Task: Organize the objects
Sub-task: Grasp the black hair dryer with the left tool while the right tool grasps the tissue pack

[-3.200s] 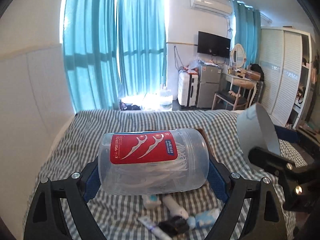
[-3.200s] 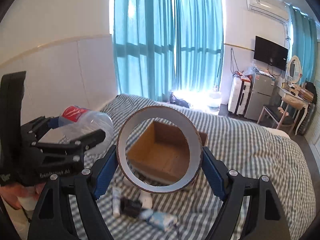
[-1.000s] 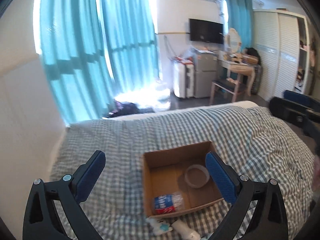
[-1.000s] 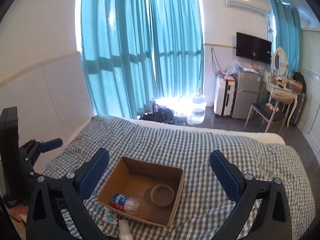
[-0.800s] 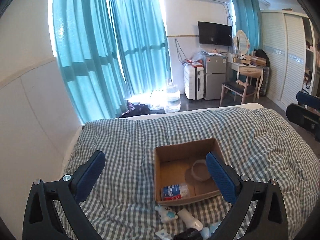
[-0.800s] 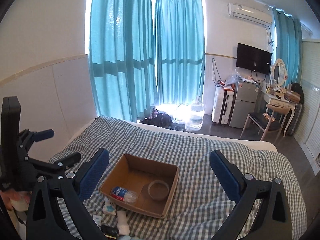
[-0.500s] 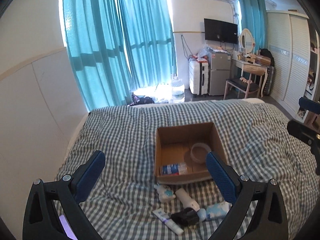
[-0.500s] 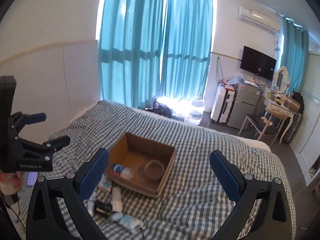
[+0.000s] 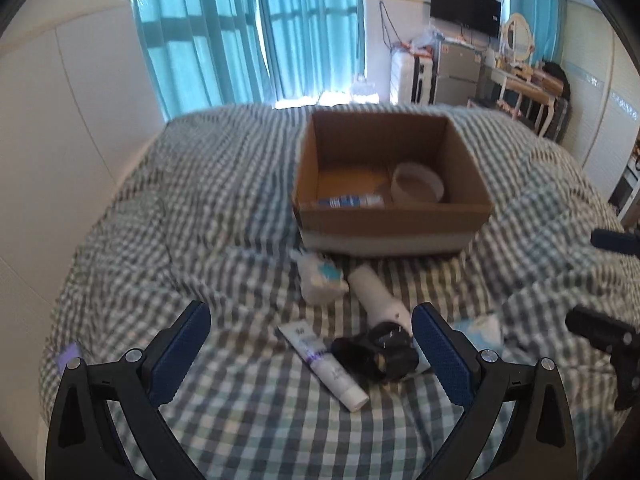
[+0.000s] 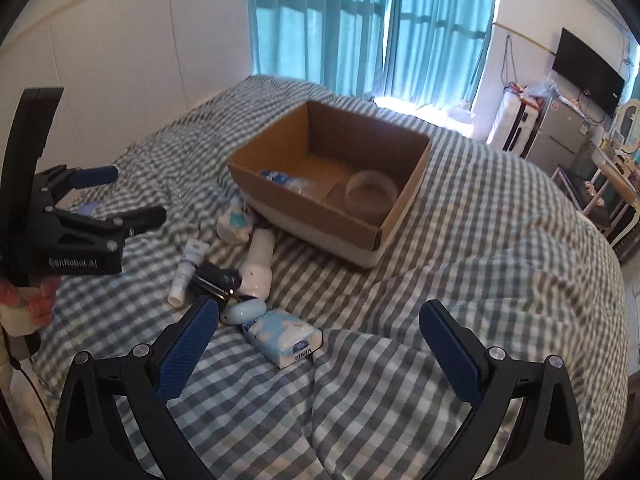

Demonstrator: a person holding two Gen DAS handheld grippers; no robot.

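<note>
A brown cardboard box (image 9: 392, 220) (image 10: 312, 220) sits on the checked bed. Inside it lie a clear floss-pick jar (image 9: 350, 201) (image 10: 288, 182) and a tape roll (image 9: 416, 188) (image 10: 370, 196). In front of the box lie a small white bottle (image 9: 320, 282), a white cylinder bottle (image 9: 378, 298) (image 10: 258, 262), a tube (image 9: 324, 360) (image 10: 186, 266), a black object (image 9: 376, 354) (image 10: 214, 278) and a blue tissue pack (image 10: 284, 338). My left gripper (image 9: 312, 314) is open and empty, just short of the tube. My right gripper (image 10: 320, 312) hangs open and empty near the tissue pack.
A white padded wall (image 10: 120, 60) runs along the bed's left side. Teal curtains (image 9: 248, 32) hang behind the bed. A small purple item (image 9: 70, 354) lies near the bed's left edge. Checked cover (image 10: 500, 220) spreads right of the box. A hand (image 10: 36, 300) holds the left gripper.
Both grippers let go: the jar and the tape roll now lie in the box. Both then pulled back and dropped lower, toward the loose items on the bed.
</note>
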